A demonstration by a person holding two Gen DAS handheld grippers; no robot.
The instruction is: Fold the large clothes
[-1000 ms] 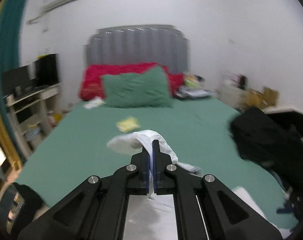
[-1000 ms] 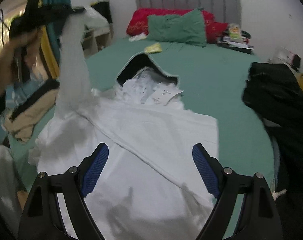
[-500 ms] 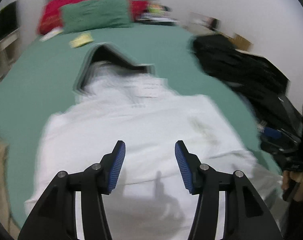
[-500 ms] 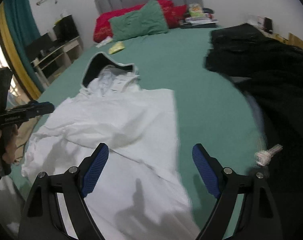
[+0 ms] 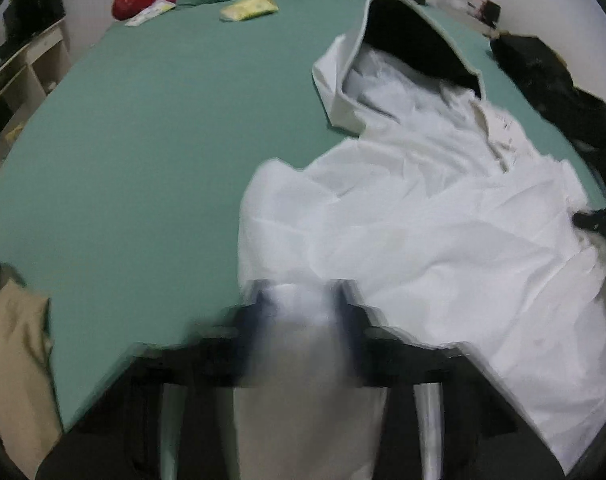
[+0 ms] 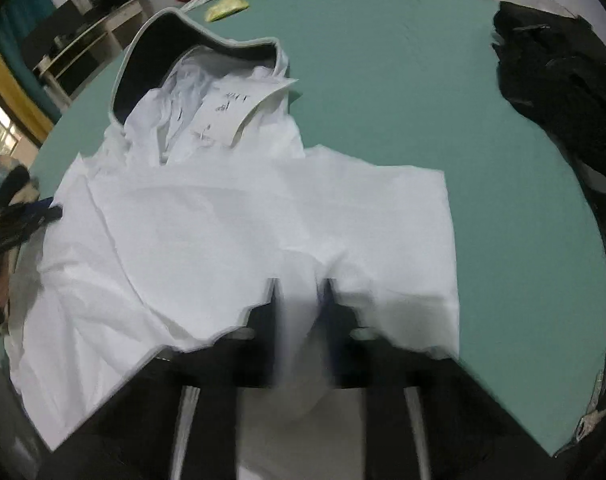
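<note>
The white hooded jacket point(image 6: 239, 216) lies spread on the green bed point(image 5: 143, 152), hood toward the pillows, and both the left gripper point(image 5: 303, 300) and right gripper point(image 6: 299, 292) have just been closing, each pinching white fabric at the jacket's near hem. The step looks like taking the hem; next calls for lifting it toward the hood. Beyond the jacket's left edge the sheet is bare, while a black garment point(image 6: 563, 92) crowds the right.

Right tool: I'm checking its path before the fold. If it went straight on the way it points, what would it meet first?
The right tool points steeply down with white cloth between its fingers, so it would meet the white garment at once, then the green bedsheet beneath. Blur hides the exact contact.
</note>
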